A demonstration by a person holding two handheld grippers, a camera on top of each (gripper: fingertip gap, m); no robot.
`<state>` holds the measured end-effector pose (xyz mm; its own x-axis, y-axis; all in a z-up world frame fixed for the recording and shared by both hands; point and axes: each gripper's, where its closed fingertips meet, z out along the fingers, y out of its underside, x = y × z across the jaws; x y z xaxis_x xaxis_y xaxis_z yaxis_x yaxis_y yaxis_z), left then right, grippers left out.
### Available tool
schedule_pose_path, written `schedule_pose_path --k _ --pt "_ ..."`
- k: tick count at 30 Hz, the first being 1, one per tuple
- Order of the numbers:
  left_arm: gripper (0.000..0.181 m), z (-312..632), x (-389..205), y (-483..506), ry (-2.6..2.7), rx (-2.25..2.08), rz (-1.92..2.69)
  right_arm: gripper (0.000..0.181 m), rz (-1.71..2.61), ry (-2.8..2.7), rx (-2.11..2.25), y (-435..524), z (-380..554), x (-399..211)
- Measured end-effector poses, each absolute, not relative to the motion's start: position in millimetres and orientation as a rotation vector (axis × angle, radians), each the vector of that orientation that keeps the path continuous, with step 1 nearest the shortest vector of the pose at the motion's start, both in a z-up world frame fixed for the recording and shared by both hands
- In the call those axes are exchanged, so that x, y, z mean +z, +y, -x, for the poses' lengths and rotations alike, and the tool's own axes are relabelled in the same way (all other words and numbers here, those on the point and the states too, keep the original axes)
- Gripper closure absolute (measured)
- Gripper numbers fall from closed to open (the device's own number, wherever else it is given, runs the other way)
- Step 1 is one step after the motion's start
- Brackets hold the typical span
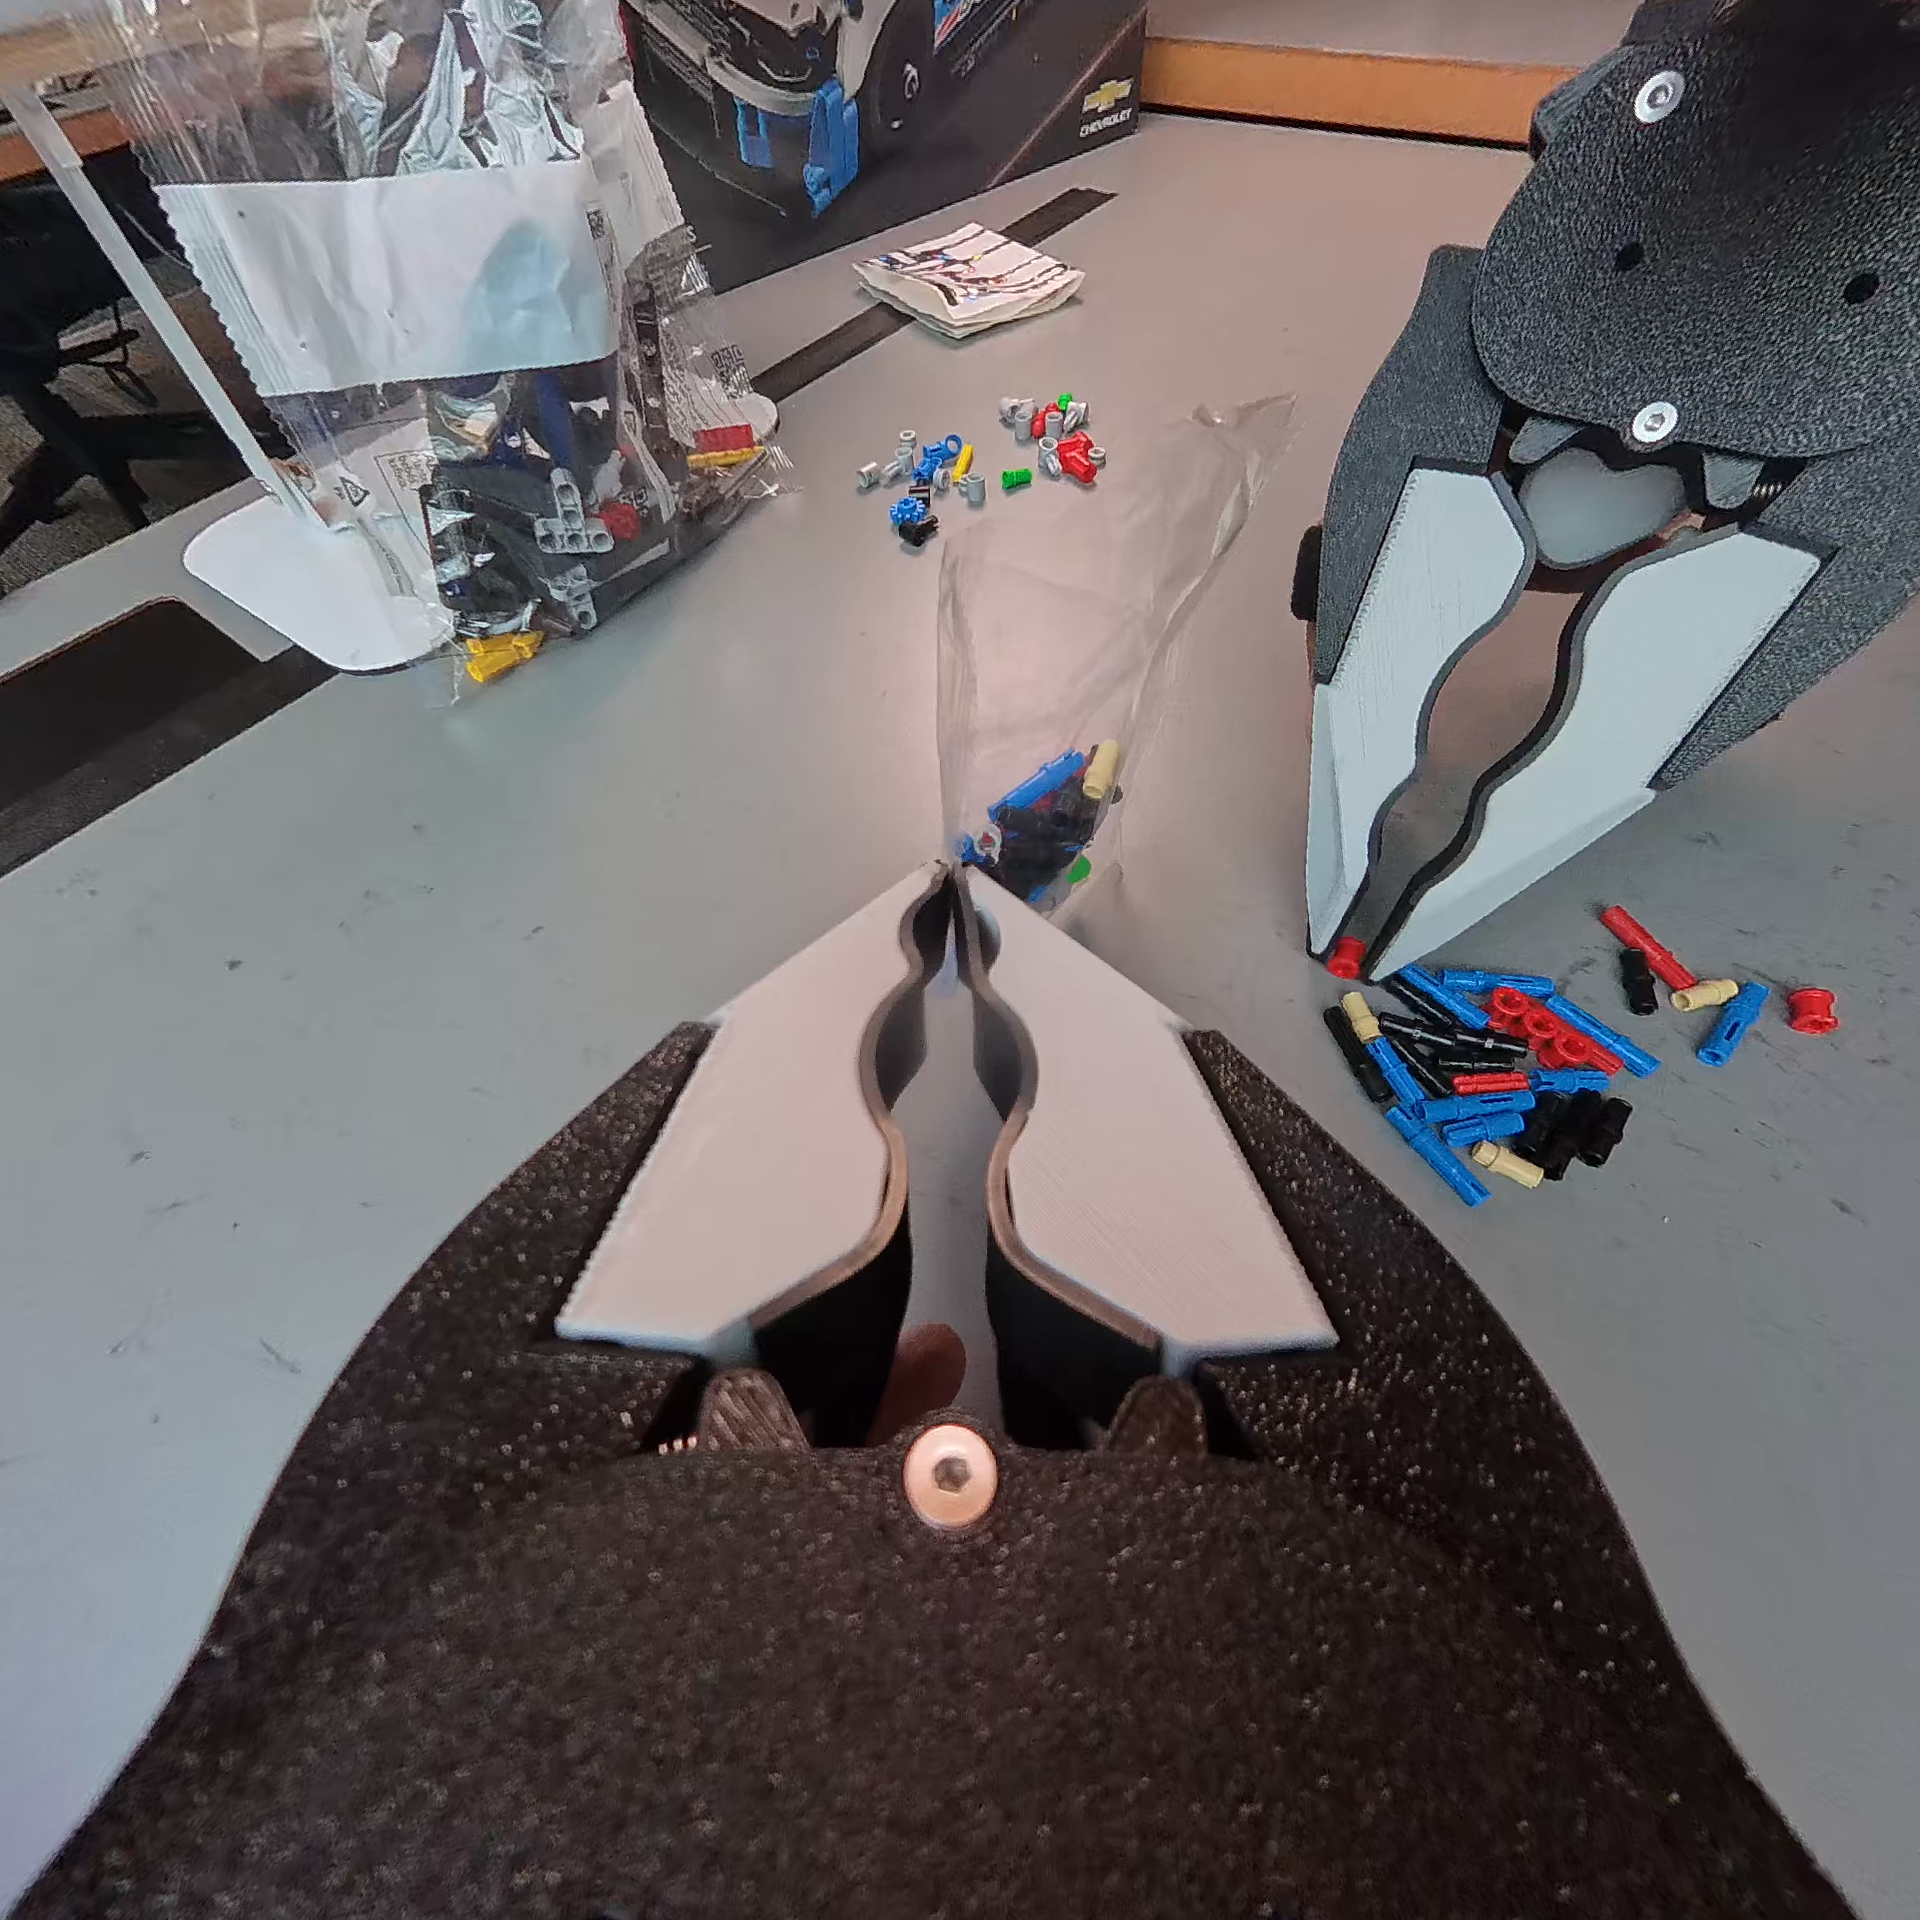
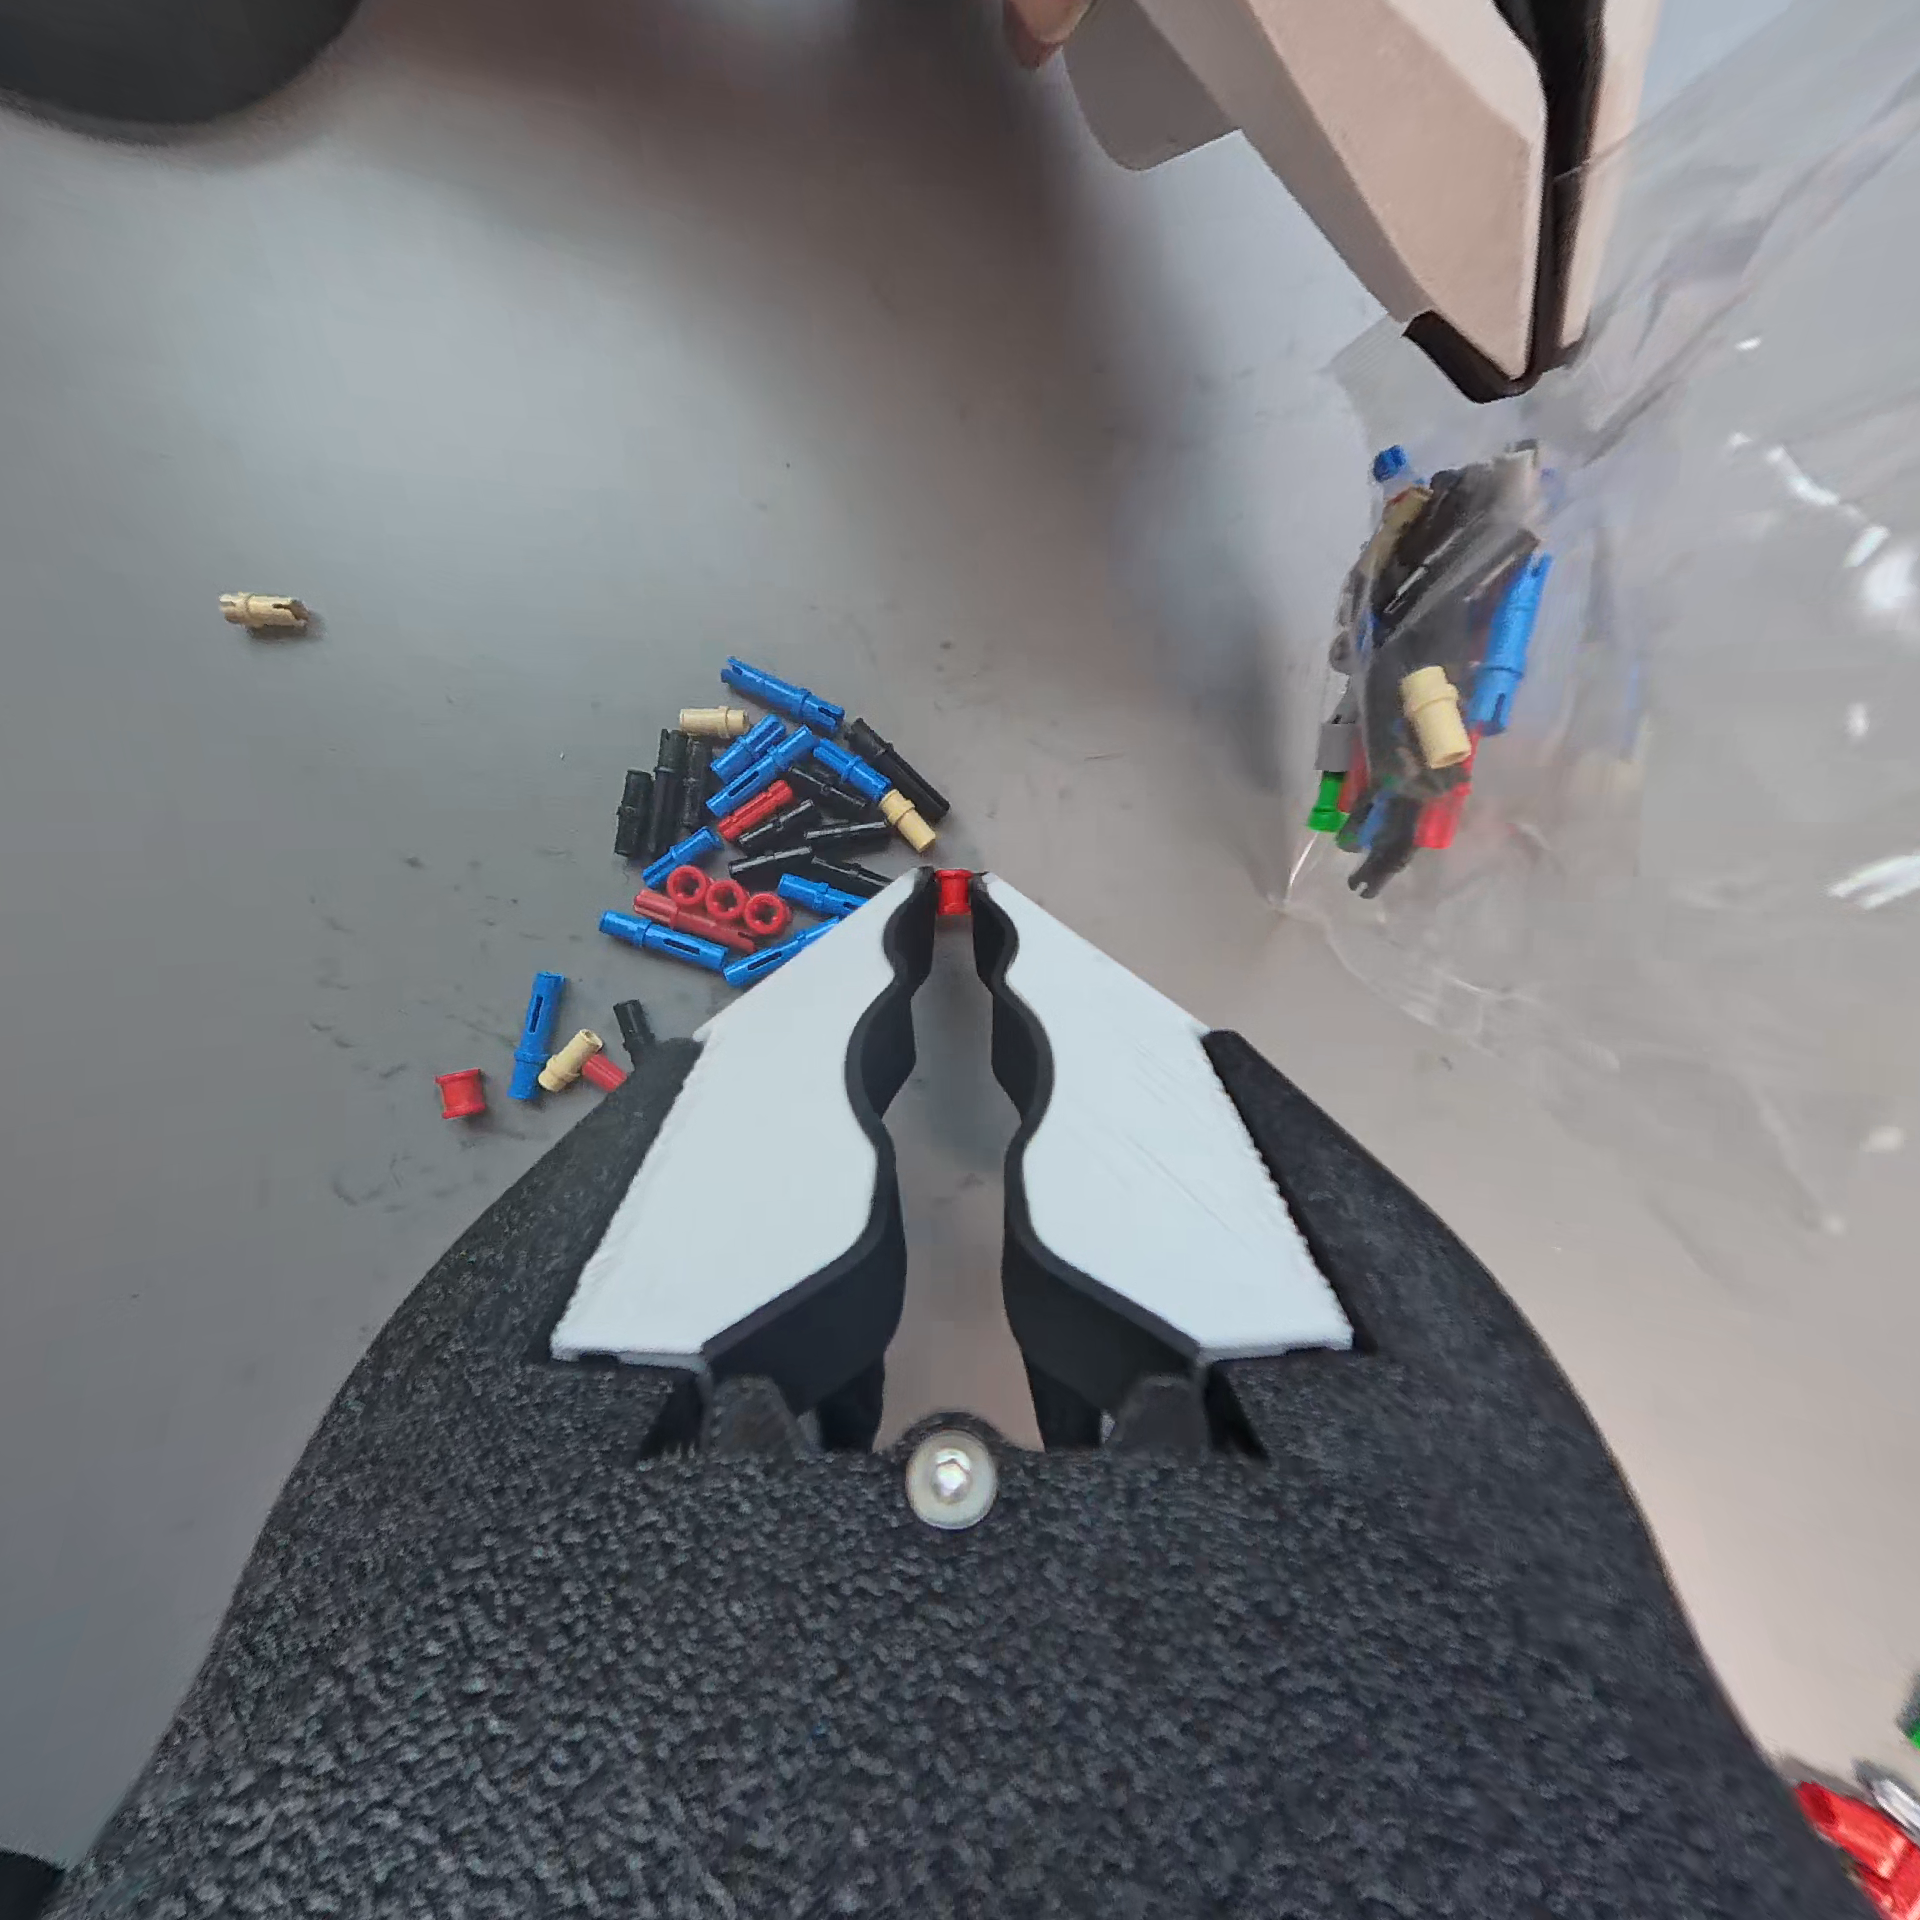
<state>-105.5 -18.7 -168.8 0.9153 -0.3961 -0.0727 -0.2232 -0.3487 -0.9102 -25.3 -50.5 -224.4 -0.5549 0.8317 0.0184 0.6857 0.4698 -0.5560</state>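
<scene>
On grey table (image 1: 416, 1039): left gripper (image 1: 951, 873) pinched tight on corner of small clear bag (image 1: 1081, 644), pins inside. Right gripper (image 2: 951, 891) closed narrow on red bushing (image 2: 950, 894), touching loose pin pile (image 2: 774, 831). Risks, judged: thin film slipping free; bushing squirting out; pile scattered.

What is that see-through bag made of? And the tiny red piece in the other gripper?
The small bag pinched by the left gripper looks like thin clear plastic film: it is see-through, crinkled and glints in the light. The red piece held by the right gripper looks like hard moulded plastic, smooth and slightly shiny, like the loose pins beside it.
</scene>
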Motion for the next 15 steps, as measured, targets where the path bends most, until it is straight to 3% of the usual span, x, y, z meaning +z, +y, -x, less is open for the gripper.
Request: schedule_pose_path --k 6,12,15 --pt "0.18 104.7 -170.5 -19.0 0.457 -0.194 1.952 0.175 1.275 -2.425 0.751 -54.2 23.7 -217.7" --pt "0.18 100.5 -171.5 -20.0 0.486 -0.201 1.947 0.175 1.089 -2.021 0.907 -43.4 61.4 -105.5" --pt "0.18 97.6 -171.3 -20.6 0.501 -0.202 1.943 0.175 1.115 -1.917 0.808 -17.9 75.1 -87.8"
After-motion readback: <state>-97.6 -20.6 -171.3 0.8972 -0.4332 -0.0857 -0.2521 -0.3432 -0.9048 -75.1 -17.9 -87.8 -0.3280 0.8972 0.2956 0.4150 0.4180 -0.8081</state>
